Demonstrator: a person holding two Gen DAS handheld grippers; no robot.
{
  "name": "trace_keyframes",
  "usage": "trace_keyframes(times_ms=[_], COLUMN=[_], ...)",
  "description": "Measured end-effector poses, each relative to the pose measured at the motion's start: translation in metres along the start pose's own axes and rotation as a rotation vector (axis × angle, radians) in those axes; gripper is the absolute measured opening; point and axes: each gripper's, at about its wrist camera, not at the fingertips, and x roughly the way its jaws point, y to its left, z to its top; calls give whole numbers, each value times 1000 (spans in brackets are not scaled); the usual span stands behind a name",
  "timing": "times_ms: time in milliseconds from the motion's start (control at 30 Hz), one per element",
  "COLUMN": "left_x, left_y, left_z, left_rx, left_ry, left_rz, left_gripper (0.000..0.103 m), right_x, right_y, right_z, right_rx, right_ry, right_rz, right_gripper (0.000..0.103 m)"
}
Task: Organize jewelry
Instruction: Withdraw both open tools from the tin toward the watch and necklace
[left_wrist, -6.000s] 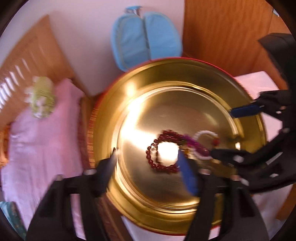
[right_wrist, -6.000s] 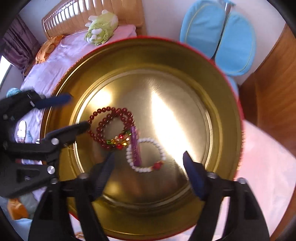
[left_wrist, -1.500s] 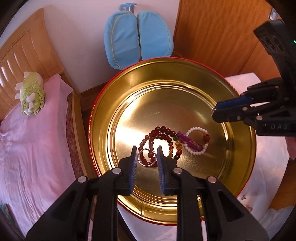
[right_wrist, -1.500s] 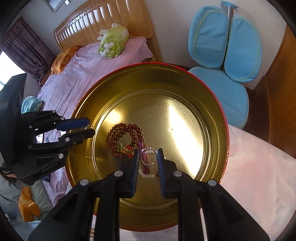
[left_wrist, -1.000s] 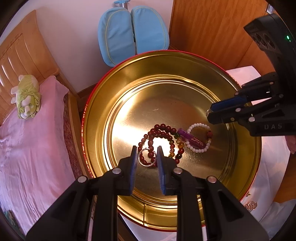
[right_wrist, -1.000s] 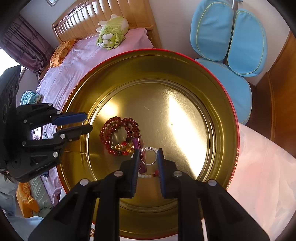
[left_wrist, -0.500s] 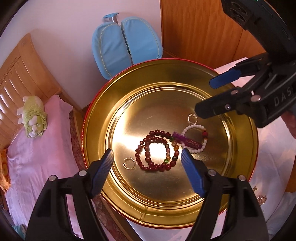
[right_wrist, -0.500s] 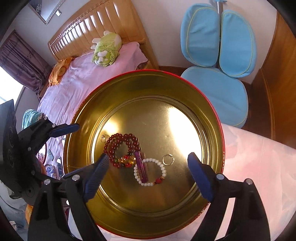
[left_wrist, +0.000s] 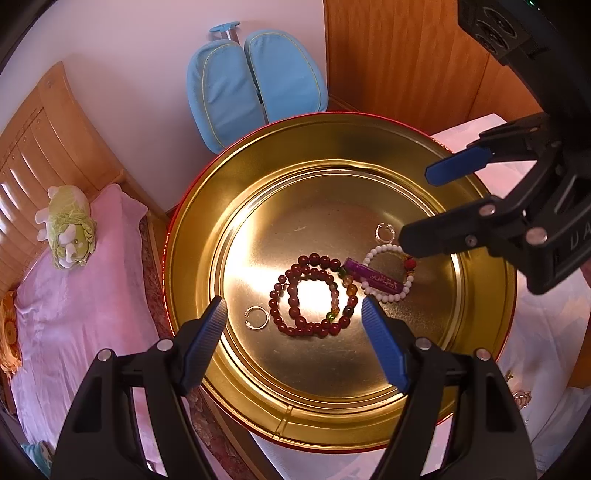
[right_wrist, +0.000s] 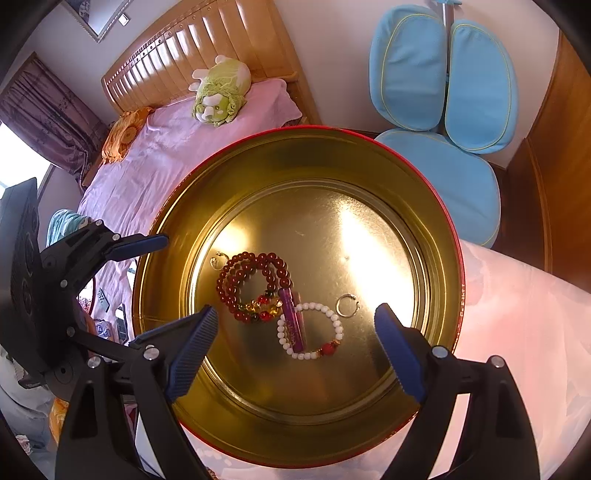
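Note:
A round gold tin (left_wrist: 369, 413) (right_wrist: 439, 258) with a red rim holds the jewelry. In it lie a dark red bead bracelet (left_wrist: 310, 293) (right_wrist: 251, 280), a white bead bracelet (left_wrist: 388, 273) (right_wrist: 310, 332), a purple tube (left_wrist: 373, 278) (right_wrist: 293, 325) and two small silver rings (left_wrist: 256, 317) (right_wrist: 347, 305), one near each gripper. My left gripper (left_wrist: 293, 325) is open above the tin's near side, with nothing between its fingers. My right gripper (right_wrist: 295, 332) is open above the tin too, and shows in the left wrist view (left_wrist: 417, 206).
The tin stands on a pale pink cloth (right_wrist: 517, 332). A bed with a pink sheet (left_wrist: 74, 295) and a green plush toy (right_wrist: 218, 96) lies to the left. A blue chair (right_wrist: 443, 92) and a wooden cabinet (left_wrist: 406, 55) stand behind.
Both grippers were shut, each on a silver ring. They have opened and pulled back, and the two rings now lie in the tin.

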Motion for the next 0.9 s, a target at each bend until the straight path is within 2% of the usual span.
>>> trace_keyframes(times_ms=[267, 333, 500, 767, 900], left_x=[0, 1, -2, -25, -50], left_y=[-2, 0, -2, -8, -12], left_z=[-2, -2, -5, -18, -38], left_rx=[2, -23, -29, -34, -70], left_ry=[13, 32, 27, -19, -62], left_rz=[-6, -26, 12, 34, -18], left_gripper=[74, 82, 82, 82, 82], right_x=[1, -1, -8, -37, -58], right_y=[1, 1, 2, 14, 16], right_z=[-5, -6, -12, -47, -80], right_rx=[18, 19, 34, 63, 95], right_ry=[11, 7, -15, -107, -160], right_rz=[4, 4, 19, 59, 64], right_gripper=[88, 88, 88, 88, 91])
